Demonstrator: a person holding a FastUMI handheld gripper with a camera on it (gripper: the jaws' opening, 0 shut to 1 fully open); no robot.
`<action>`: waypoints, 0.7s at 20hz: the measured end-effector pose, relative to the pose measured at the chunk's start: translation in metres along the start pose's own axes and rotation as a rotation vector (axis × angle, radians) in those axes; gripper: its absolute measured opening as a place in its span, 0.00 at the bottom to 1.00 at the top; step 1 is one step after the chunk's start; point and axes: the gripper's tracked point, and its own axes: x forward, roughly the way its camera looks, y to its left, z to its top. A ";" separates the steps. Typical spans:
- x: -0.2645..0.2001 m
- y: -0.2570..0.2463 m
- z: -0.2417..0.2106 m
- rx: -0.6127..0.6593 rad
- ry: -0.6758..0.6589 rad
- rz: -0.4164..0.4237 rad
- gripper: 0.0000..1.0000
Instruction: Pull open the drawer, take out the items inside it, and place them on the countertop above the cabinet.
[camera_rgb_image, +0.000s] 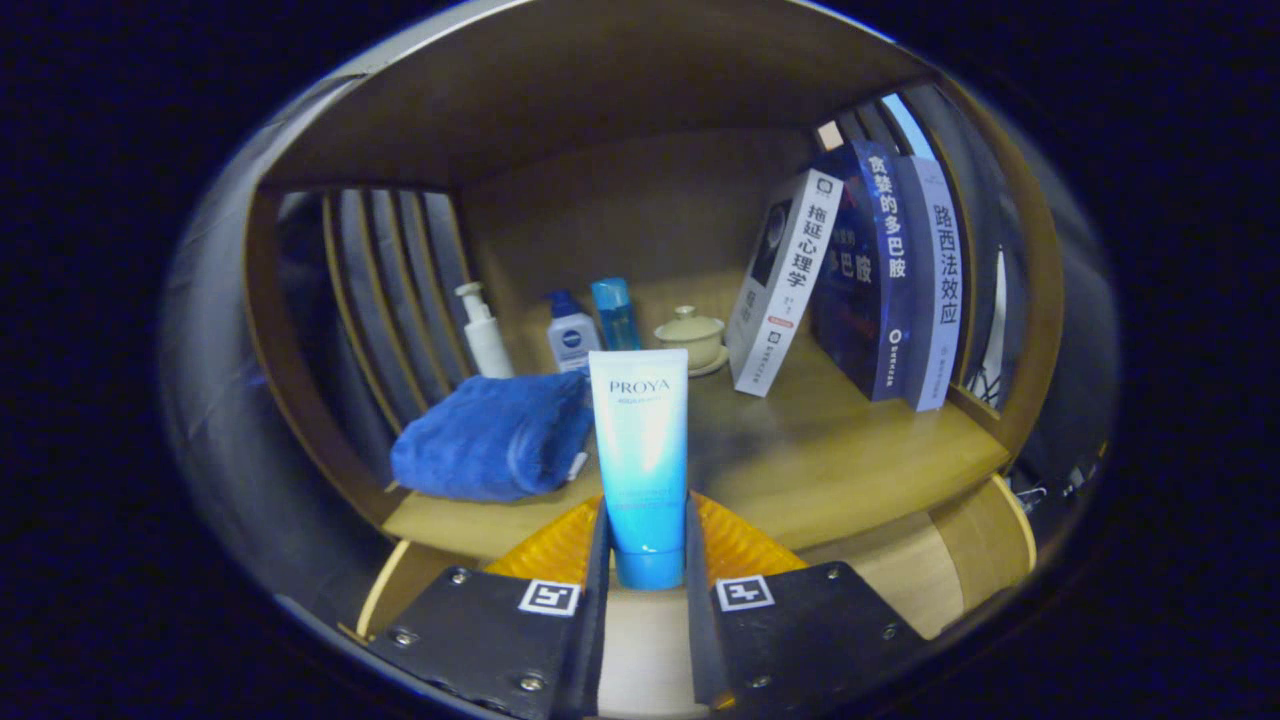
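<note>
over the counter (800, 470), tongs (648, 560) clamped on upright blue tube (640, 440) near its cap end; looks light, soft, slick, so hold low.

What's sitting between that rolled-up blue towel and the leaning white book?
In the gripper view, the blue tube, clamped upright between the gripper fingers, stands between towel and book.

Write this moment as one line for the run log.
gripper: shut on blue tube | tube: upright, cap down, over countertop | behind: blue towel, bottles, books
</note>
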 end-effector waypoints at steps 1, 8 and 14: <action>0.011 -0.007 -0.001 0.001 0.009 -0.029 0.35; 0.050 -0.017 0.004 0.063 0.015 -0.095 0.35; 0.059 -0.011 0.004 -0.012 -0.005 -0.129 0.40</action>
